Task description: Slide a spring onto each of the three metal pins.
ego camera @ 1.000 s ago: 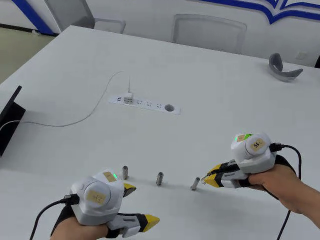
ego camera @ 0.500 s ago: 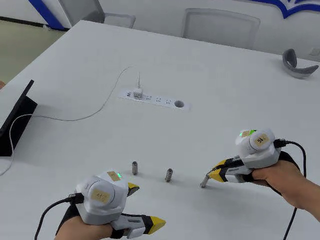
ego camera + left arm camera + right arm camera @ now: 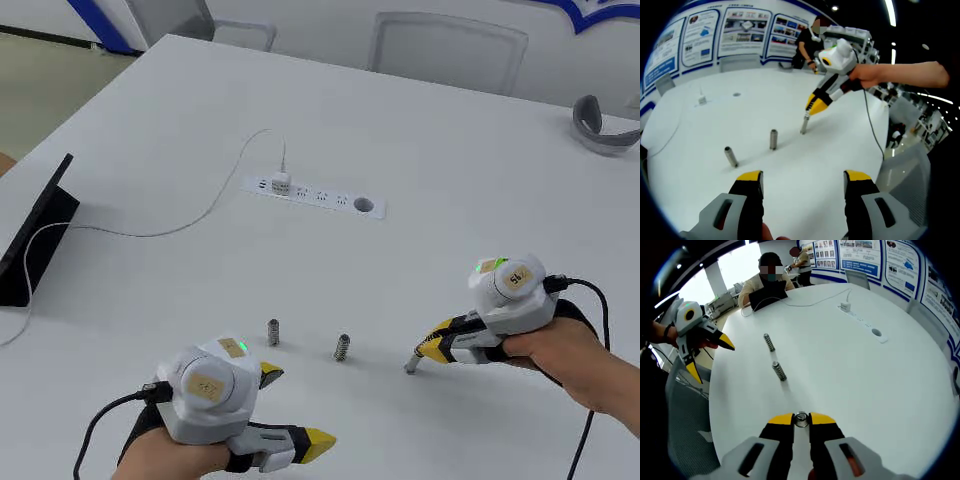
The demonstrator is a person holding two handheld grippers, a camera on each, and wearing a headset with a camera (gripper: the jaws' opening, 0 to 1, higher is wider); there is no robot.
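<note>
Three small metal pins stand in a row on the white table (image 3: 450, 250). The first pin (image 3: 273, 333) and the middle pin (image 3: 343, 347) stand alone, and both have springs (image 3: 779, 371) wound around them. The third pin (image 3: 411, 364) leans a little. The right gripper (image 3: 432, 351) has its yellow tips pinched shut on the top of it. In the right gripper view a small round ring sits between those tips, but I cannot tell if it is a spring or the pin's own top. The left gripper (image 3: 295, 408) is near the first pin and not touching it. Its fingers are spread wide and hold nothing. Farther back lies a power strip (image 3: 315, 196) with a white cable (image 3: 190, 225).
</note>
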